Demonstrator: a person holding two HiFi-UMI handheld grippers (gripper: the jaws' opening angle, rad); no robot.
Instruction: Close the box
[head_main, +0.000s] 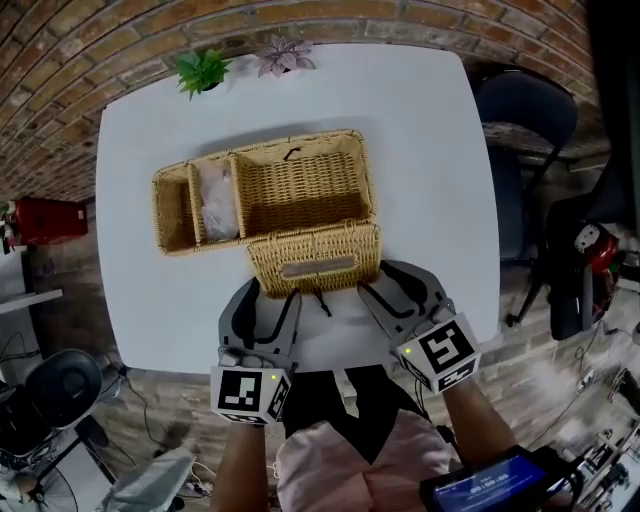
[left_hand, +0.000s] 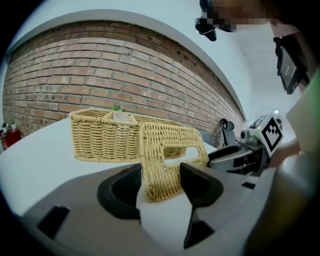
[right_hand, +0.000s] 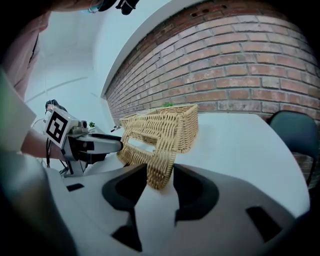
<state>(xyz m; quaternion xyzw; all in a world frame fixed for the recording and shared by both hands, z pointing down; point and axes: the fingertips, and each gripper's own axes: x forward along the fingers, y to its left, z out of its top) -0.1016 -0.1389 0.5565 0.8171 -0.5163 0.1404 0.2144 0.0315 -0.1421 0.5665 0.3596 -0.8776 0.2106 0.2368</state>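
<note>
A woven wicker box (head_main: 300, 185) stands open on the white table (head_main: 430, 150), with its lid (head_main: 315, 258) hanging down off the near side. My left gripper (head_main: 272, 295) is at the lid's left corner. In the left gripper view that lid (left_hand: 170, 155) corner fills the gap between the jaws of the left gripper (left_hand: 161, 185), and both pads touch it. My right gripper (head_main: 385, 285) is at the lid's right corner. In the right gripper view the right gripper (right_hand: 160, 182) is shut on the lid (right_hand: 152, 140) there.
A white crumpled item (head_main: 215, 200) lies in the box's middle compartment. Two small potted plants (head_main: 203, 70) (head_main: 285, 55) stand at the table's far edge by the brick wall. A dark chair (head_main: 525, 110) stands to the right and a red object (head_main: 45, 220) to the left.
</note>
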